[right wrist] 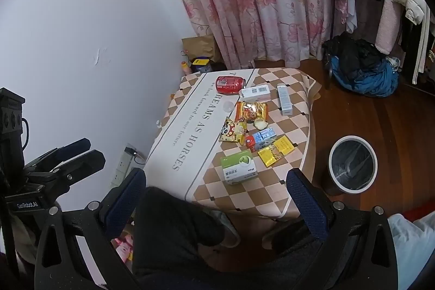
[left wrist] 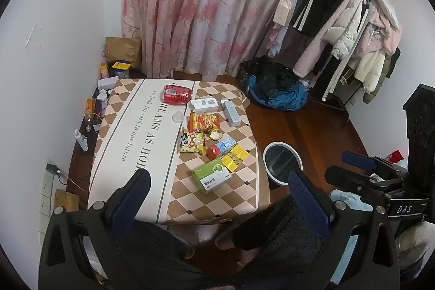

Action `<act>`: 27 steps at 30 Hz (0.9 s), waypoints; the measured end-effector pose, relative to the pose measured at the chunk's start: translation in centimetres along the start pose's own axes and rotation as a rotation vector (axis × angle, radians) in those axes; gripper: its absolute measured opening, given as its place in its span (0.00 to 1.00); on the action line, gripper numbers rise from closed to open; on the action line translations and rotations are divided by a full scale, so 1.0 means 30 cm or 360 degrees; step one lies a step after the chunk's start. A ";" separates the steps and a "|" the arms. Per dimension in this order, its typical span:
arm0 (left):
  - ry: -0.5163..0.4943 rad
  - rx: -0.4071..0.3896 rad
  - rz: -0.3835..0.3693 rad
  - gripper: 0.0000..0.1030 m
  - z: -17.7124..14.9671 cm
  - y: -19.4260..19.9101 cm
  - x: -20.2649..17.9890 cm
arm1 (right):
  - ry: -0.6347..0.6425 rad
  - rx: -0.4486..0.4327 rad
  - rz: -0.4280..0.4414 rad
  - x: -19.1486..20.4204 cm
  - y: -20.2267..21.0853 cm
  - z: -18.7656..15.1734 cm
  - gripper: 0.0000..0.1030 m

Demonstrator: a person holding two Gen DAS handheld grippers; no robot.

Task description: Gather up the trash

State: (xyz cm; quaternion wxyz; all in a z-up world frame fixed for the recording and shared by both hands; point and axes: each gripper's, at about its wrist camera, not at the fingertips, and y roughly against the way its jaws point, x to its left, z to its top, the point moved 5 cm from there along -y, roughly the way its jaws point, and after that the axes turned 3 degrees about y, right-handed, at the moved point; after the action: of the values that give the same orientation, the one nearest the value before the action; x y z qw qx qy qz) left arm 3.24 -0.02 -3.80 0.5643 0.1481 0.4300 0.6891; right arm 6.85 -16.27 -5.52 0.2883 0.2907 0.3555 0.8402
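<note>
Dark trousers (left wrist: 163, 257) hide table's (left wrist: 217, 208) near edge, seemingly

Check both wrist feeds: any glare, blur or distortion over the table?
Left wrist view: sharp, evenly lit, fisheye bends the checkered tablecloth edges. Right wrist view: same curvature, a small glare spot on the orange snack wrapper, dark corners.

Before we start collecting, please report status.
Left gripper and right gripper open, empty. Red soda can, wrappers, boxes on checkered table. White-rimmed round bin beside. Nothing blocking.
</note>
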 end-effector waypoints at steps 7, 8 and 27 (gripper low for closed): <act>0.0000 0.0001 -0.0003 1.00 0.000 0.001 -0.001 | 0.0013 0.0004 -0.0004 -0.005 0.016 0.001 1.00; -0.0002 0.0000 -0.0002 1.00 0.000 0.001 -0.002 | 0.0013 0.0004 -0.0004 -0.005 0.016 0.000 1.00; 0.0000 0.0004 -0.0016 1.00 -0.009 0.001 -0.042 | 0.0014 0.0008 0.0001 -0.003 0.009 -0.007 1.00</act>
State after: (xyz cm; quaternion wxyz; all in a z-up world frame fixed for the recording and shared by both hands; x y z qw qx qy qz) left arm 3.43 -1.26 -3.59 0.5677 0.1467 0.4315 0.6856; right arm 6.69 -16.58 -5.44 0.2857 0.2878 0.3588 0.8407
